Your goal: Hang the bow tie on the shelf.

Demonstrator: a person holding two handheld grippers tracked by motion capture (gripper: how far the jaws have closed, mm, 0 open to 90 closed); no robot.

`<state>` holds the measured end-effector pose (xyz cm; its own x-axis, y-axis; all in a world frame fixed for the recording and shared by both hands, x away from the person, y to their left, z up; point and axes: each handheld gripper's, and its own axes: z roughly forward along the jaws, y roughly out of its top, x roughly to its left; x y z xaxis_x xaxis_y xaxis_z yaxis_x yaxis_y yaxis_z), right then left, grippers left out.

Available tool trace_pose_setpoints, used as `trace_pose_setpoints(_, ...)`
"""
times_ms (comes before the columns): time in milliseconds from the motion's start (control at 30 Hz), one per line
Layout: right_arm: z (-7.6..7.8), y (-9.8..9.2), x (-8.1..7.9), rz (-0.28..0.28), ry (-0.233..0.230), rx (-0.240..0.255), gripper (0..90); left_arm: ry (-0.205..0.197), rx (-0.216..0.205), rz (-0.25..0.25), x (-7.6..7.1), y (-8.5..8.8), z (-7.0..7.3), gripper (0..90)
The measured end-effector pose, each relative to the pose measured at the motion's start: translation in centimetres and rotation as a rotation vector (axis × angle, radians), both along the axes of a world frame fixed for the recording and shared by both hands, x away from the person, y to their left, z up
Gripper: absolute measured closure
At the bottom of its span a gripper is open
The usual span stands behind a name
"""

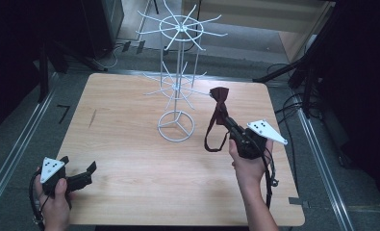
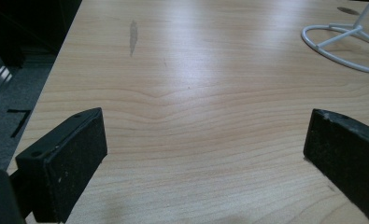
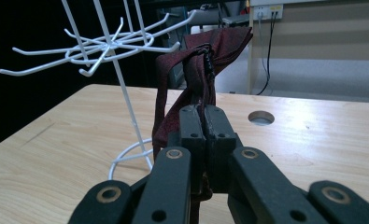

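Dark maroon fabric bow tie with looped strap (image 1: 219, 103), lifted clear of the counter and pinched between the jaws of the right gripper (image 1: 230, 123). Bow part at the top, above and beyond the jaw tips, close to the lower arms of the white wire display stand with radiating hook arms (image 1: 178, 72); whether touching an arm or not, cannot tell. Strap loop hanging down beside the gripper on its left, dangling over the wood. In the right gripper view, jaws pressed together on a fold of the maroon cloth (image 3: 198, 74), with the bow rising straight above them and the stand's hook ring (image 3: 102, 46) up to the left.

Nothing hung on the stand's hooks, upper tier or lower. Round wire base standing on the light wooden counter (image 1: 130, 159), near the middle, left of the tie.

Right hand (image 1: 247, 166) wrapped around the gripper body, grey three-cornered plate on top, cable trailing down toward the near edge.

Left gripper (image 1: 84, 175) low at the near left corner of the counter, held in the left hand (image 1: 55, 195), well apart from tie and stand. Jaws spread wide, gripping nothing, bare wood (image 2: 196, 116) between them; part of the stand's white base ring (image 2: 341, 42) at the far right of the left gripper view.
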<state>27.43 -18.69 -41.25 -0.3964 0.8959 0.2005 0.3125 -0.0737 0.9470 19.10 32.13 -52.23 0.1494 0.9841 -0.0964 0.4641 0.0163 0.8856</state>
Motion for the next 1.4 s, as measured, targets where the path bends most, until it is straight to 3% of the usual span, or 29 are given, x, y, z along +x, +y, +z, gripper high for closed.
trace_pose_setpoints(400, 1.0, 1.0, -0.3, 0.014, -0.035, 0.017, 89.1, -0.001, -0.001, -0.002, 0.0, 0.0, 0.0, 0.1)
trace_pose_setpoints(667, 1.5, 0.3, -0.3, -0.014, -0.050, 0.033, 89.1, 0.001, -0.004, -0.002, 0.0, 0.0, 0.0, 0.1)
trace_pose_setpoints(1400, 2.5, 2.1, -0.8, 0.032, -0.080, 0.055, 89.1, 0.004, -0.004, -0.002, 0.0, 0.1, 0.0, 0.1)
